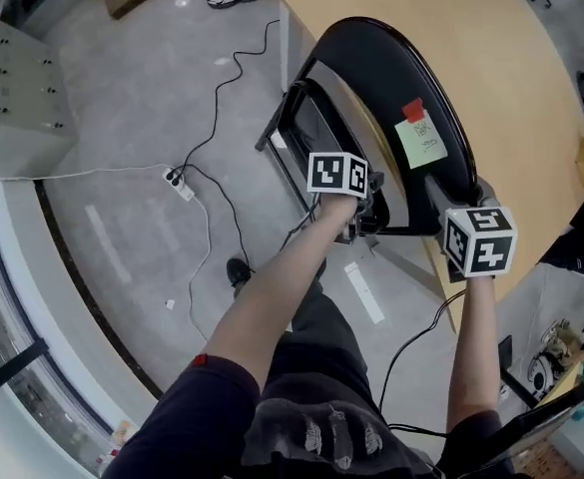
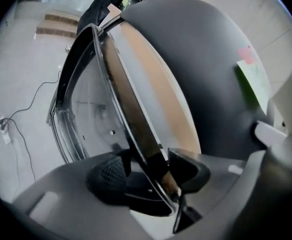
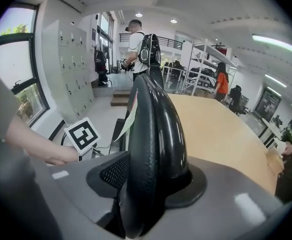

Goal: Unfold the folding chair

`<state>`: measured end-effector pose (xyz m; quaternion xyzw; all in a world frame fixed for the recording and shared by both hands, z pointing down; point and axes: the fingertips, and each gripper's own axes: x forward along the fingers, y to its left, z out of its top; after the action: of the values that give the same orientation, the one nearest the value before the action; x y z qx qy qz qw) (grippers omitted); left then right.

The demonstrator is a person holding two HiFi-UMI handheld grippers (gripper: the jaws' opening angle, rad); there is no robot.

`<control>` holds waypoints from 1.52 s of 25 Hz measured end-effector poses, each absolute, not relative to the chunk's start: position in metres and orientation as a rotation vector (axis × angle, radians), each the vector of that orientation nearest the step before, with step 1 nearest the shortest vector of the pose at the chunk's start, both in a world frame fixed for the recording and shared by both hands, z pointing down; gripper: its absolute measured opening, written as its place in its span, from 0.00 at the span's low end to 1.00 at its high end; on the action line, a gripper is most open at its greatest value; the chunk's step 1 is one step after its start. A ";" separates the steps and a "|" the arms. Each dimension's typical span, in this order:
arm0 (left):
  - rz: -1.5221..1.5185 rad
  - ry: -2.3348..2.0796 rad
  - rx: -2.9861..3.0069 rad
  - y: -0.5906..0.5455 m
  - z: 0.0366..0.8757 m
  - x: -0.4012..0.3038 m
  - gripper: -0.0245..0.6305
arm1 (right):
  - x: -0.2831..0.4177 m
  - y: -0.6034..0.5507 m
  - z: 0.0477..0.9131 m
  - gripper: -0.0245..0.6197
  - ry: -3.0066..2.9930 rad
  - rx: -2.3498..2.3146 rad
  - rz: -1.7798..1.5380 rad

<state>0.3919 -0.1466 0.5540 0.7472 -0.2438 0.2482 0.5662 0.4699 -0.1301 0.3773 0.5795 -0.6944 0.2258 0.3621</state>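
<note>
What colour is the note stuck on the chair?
The note is pale green, under a red tab; best in the head view.

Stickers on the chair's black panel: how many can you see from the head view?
2, both on the chair's black panel: a red sticker and, just below it, a pale green note. Its other face is hidden, so more are possible.
</note>
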 end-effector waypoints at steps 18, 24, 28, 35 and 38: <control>0.521 -0.550 1.819 -0.118 0.539 0.352 0.32 | 0.438 -0.105 0.373 0.32 -1.798 1.491 0.575; 0.472 -0.564 1.811 -0.107 0.534 0.312 0.31 | 0.415 -0.098 0.373 0.31 -1.817 1.493 0.591; 0.435 -0.598 1.786 -0.102 0.532 0.274 0.31 | 0.385 -0.097 0.371 0.30 -1.866 1.453 0.570; 0.399 -0.615 1.784 -0.092 0.520 0.245 0.29 | 0.373 -0.091 0.362 0.26 -1.906 1.425 0.591; 0.364 -0.624 1.757 -0.083 0.522 0.225 0.29 | 0.374 -0.088 0.366 0.25 -1.900 1.429 0.642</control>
<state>0.2251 -0.0828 0.5222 0.7522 -0.2673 0.1560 0.5817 0.3736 -0.0879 0.3661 0.5472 -0.7276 0.2458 0.3328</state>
